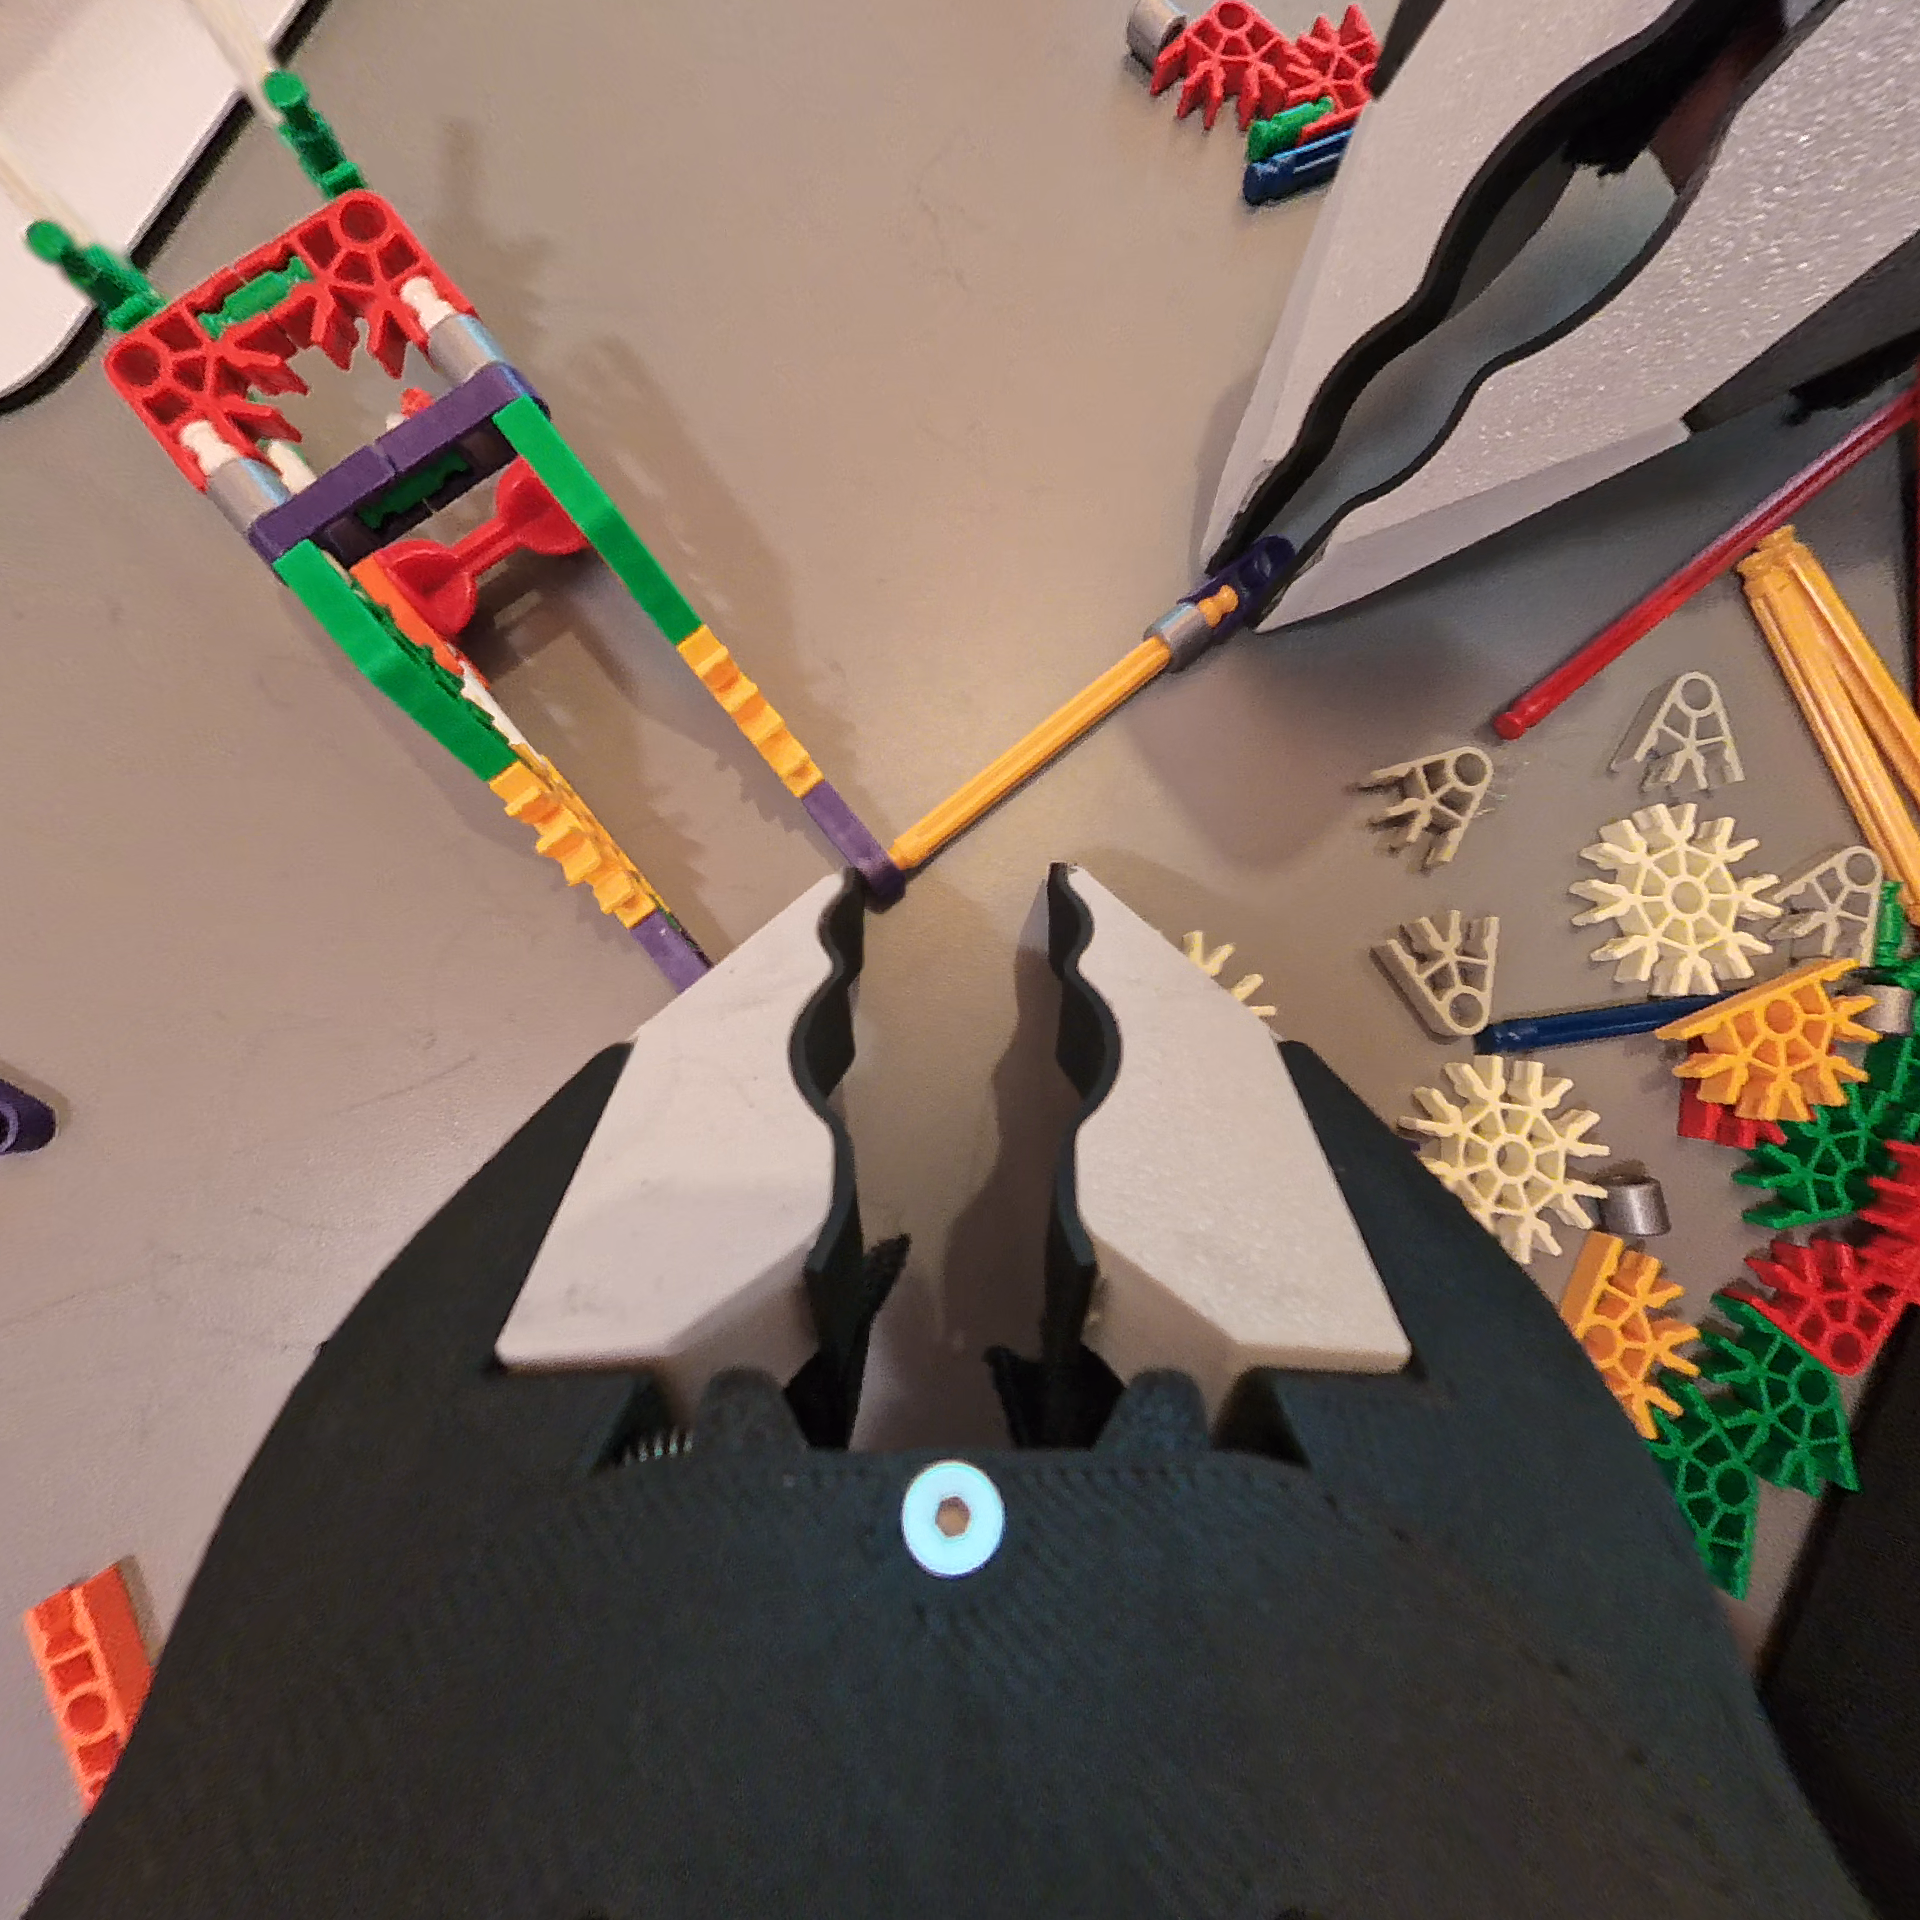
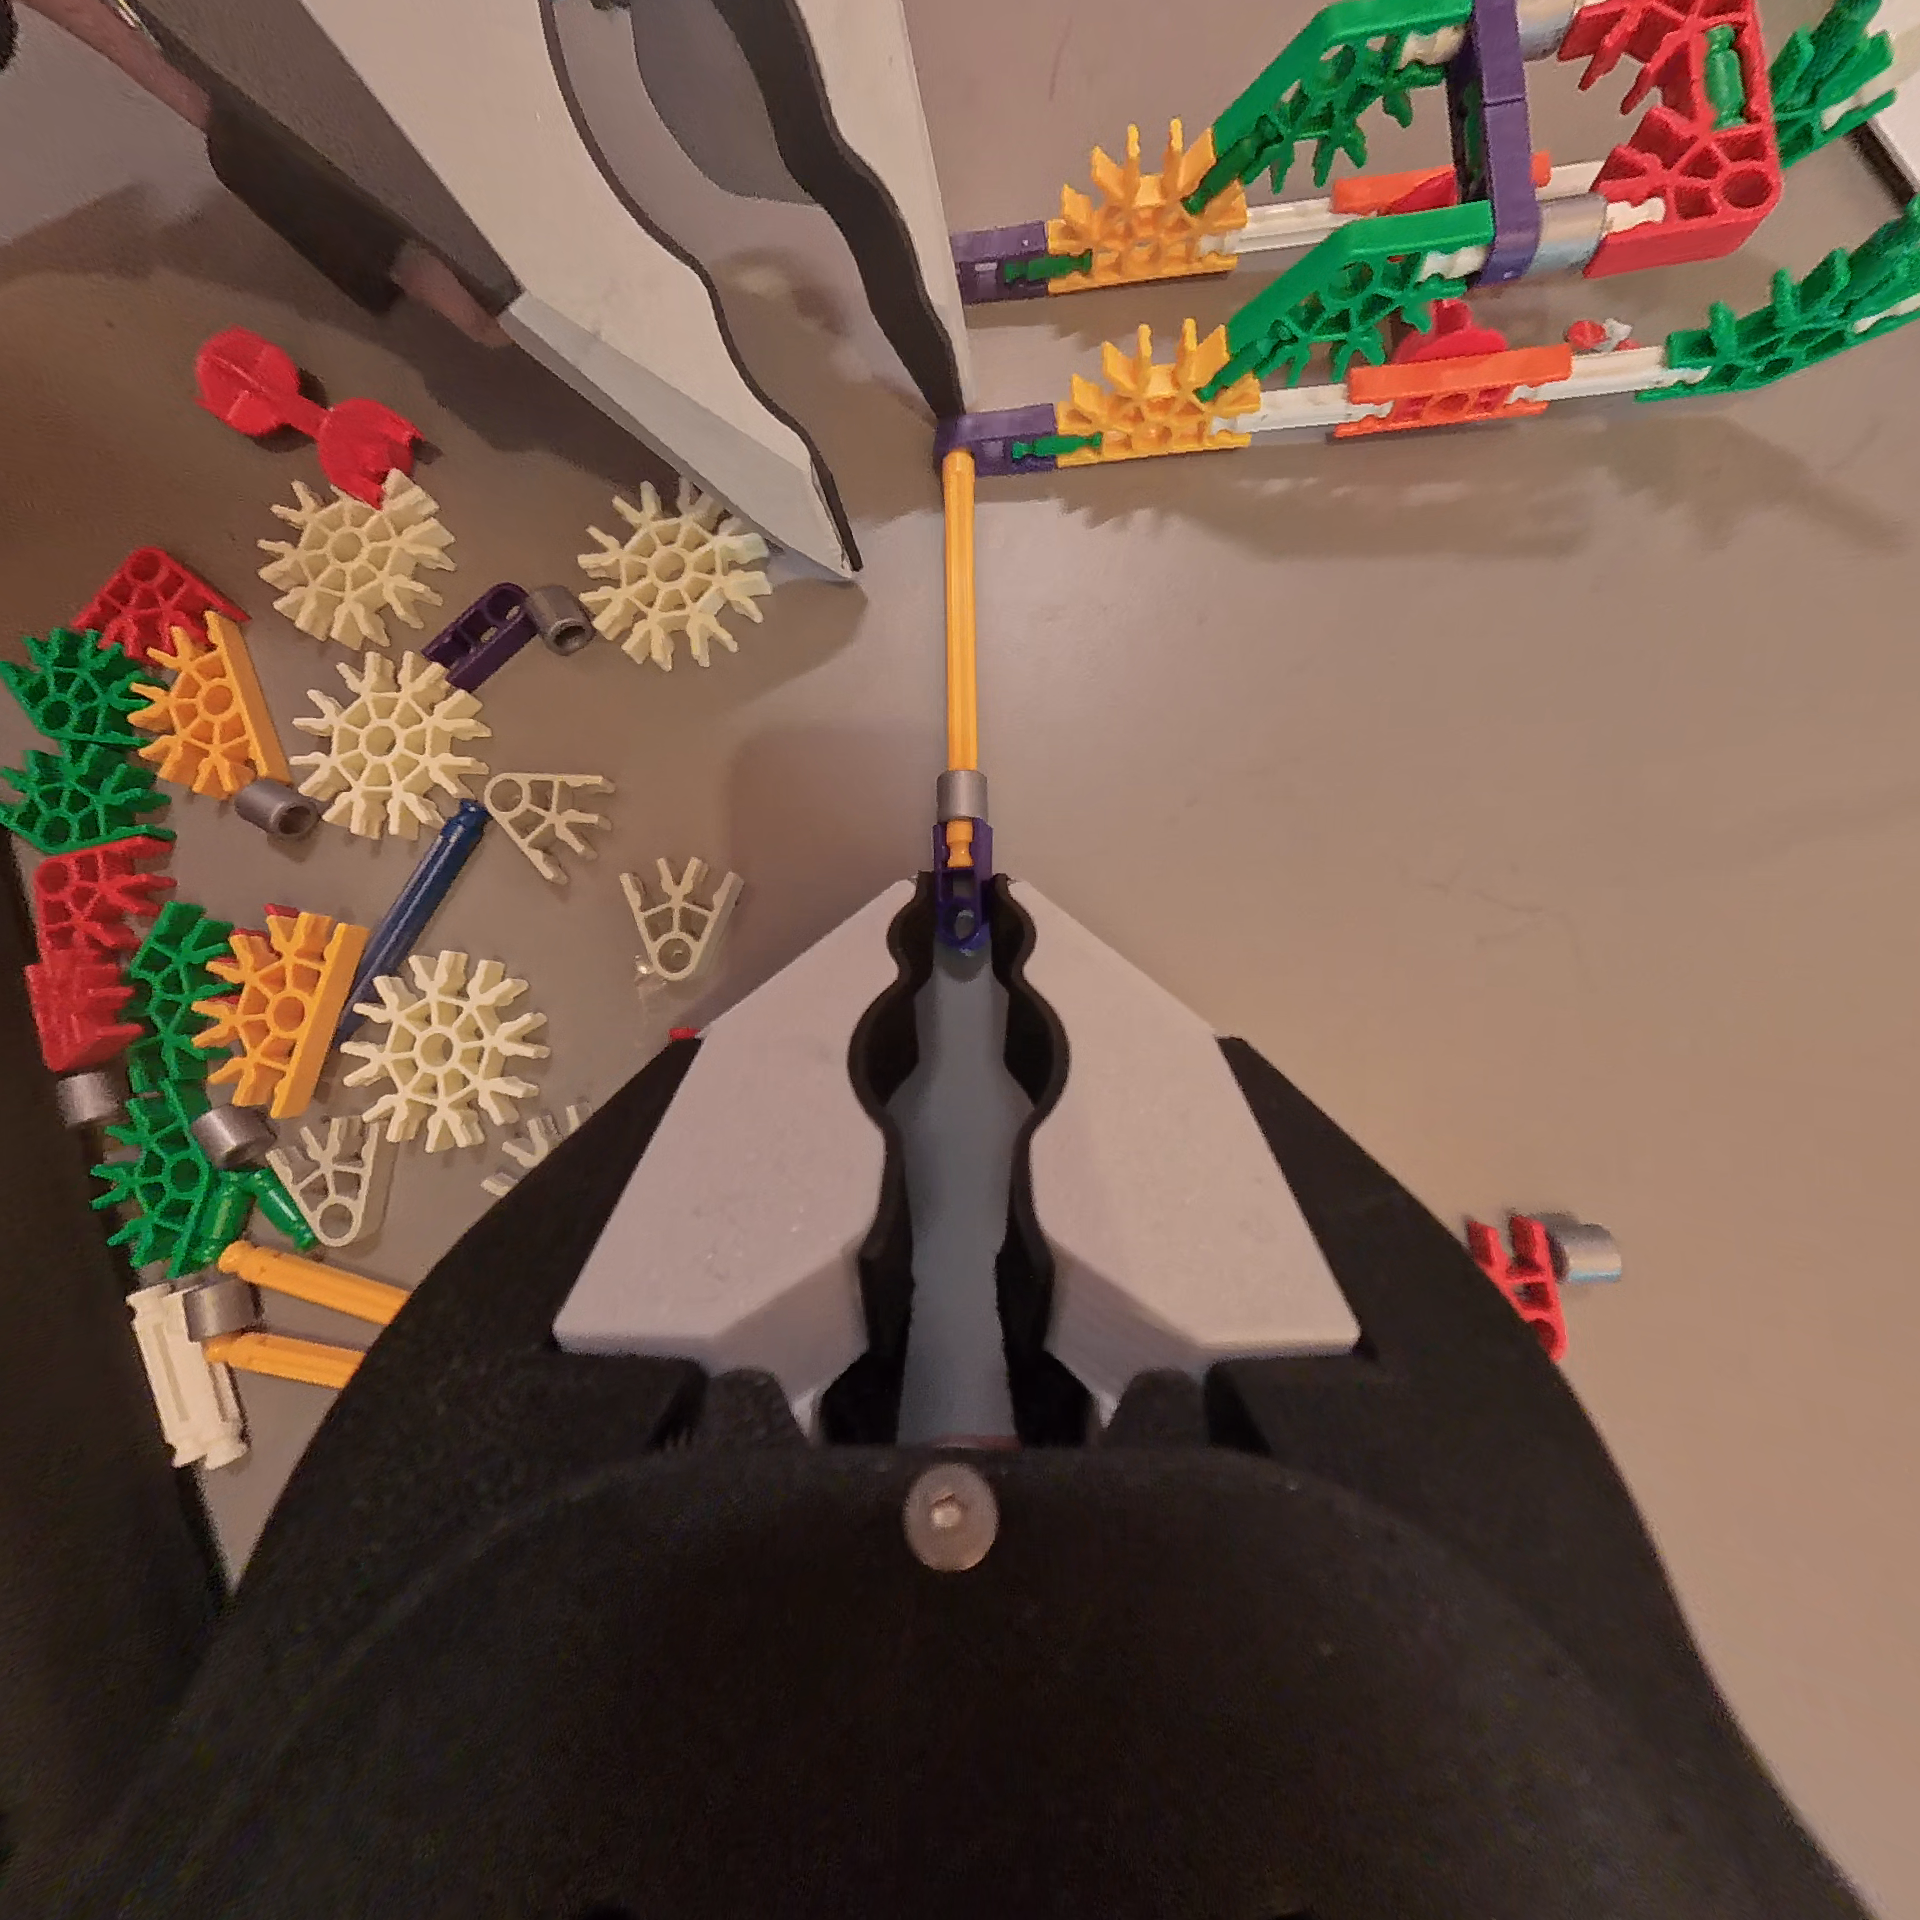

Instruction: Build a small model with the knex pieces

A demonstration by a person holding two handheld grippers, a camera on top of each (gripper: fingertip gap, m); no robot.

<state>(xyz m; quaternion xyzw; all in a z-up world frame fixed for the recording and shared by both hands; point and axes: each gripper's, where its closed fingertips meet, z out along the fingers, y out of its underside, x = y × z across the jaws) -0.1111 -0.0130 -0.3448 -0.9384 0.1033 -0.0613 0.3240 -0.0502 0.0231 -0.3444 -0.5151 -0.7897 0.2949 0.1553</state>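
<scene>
Here, the right gripper (image 2: 958, 904), jaws clamped on a purple clip (image 2: 961, 902) ending a yellow rod (image 2: 960, 613) at centre frame, meets the toy frame (image 2: 1382, 312) upper right, while the left gripper (image 1: 954, 894), jaws apart, touches that frame's purple corner (image 1: 868, 852).

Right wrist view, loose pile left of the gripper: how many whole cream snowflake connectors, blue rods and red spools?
cream snowflake connectors: 4
blue rod: 1
red spool: 1
Total: 6
</scene>
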